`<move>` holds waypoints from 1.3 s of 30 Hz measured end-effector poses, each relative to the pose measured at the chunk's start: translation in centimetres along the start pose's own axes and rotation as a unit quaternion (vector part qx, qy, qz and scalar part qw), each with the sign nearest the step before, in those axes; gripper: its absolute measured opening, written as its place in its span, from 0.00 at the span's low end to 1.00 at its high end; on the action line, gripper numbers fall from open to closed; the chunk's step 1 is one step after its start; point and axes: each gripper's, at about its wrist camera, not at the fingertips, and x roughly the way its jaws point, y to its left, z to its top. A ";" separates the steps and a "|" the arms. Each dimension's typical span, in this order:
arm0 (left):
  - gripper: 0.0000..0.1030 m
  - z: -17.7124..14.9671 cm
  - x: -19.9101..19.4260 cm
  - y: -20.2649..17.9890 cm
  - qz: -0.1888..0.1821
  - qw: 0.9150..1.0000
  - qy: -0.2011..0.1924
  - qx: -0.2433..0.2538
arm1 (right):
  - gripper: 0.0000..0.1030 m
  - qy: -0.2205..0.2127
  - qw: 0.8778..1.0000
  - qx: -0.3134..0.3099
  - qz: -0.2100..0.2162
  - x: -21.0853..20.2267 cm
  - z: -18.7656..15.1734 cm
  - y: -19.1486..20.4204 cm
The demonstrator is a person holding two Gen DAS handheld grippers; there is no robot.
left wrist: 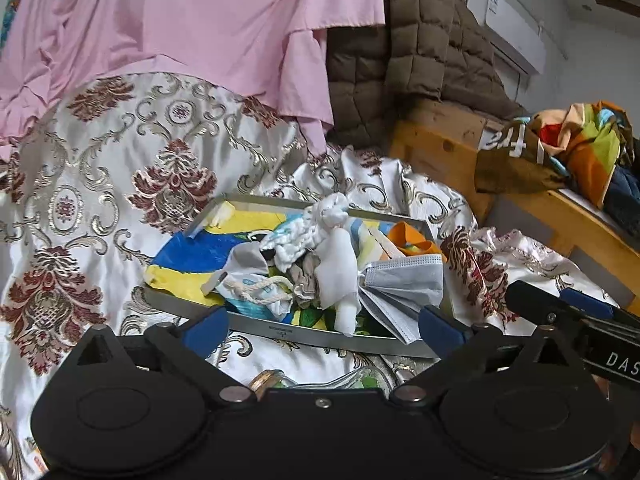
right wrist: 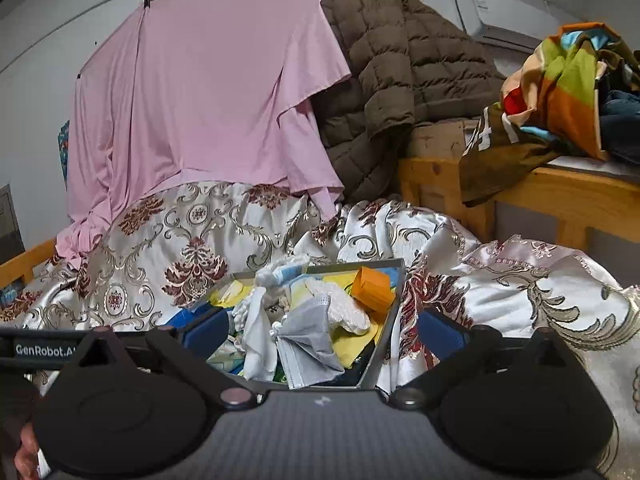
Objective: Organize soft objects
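Just ahead of each released hand-held gripper (left wrist: pixel 324 326) (right wrist: pixel 324 334): metal tray (left wrist: pixel 256 326) w/ soft stuff piled inside.

Pink sheet (right wrist: pixel 208 92) hangs far; brown quilted jacket (right wrist: pixel 400 80) to its right. Bedspread (left wrist: pixel 120 168) white satin with maroon-and-gold damask pattern. Grey metal tray (left wrist: pixel 320 334) holds blue-yellow cloth (left wrist: pixel 188 256), grey face mask (right wrist: pixel 308 332), white knit (left wrist: pixel 296 240), orange piece (right wrist: pixel 372 288).

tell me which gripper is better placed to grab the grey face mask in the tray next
Right, probably. In its own view the grey face mask lies between the open right gripper fingers; the open left gripper frames the white cloth, mask off to its right.
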 end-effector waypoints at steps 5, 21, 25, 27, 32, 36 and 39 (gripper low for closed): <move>0.98 -0.3 -1.4 0.0 0.015 1.000 -0.017 -0.002 | 1.00 -0.009 1.000 0.007 -0.007 -0.9 0.0 -0.1; 0.99 -1.3 -5.5 -0.4 0.041 0.997 -0.060 -0.014 | 1.00 -0.032 0.999 0.024 -0.012 -4.6 0.1 0.1; 0.99 -1.5 -6.2 -0.3 0.047 0.997 -0.065 -0.020 | 1.00 -0.035 0.999 0.026 -0.010 -5.3 0.0 0.2; 0.99 -1.7 -6.5 -0.3 0.050 0.996 -0.068 -0.023 | 1.00 -0.038 0.999 0.027 -0.010 -5.7 -0.1 0.3; 0.99 -2.3 -7.4 -0.3 0.054 0.996 -0.073 -0.024 | 1.00 -0.039 0.999 0.034 -0.015 -6.5 -0.3 0.4; 0.99 -2.9 -8.1 -0.5 0.058 0.995 -0.080 -0.023 | 1.00 -0.039 0.998 0.036 -0.019 -7.3 -0.6 0.6; 0.99 -3.3 -8.6 -0.4 0.059 0.995 -0.082 -0.024 | 1.00 -0.037 0.999 0.034 -0.021 -7.8 -1.0 0.9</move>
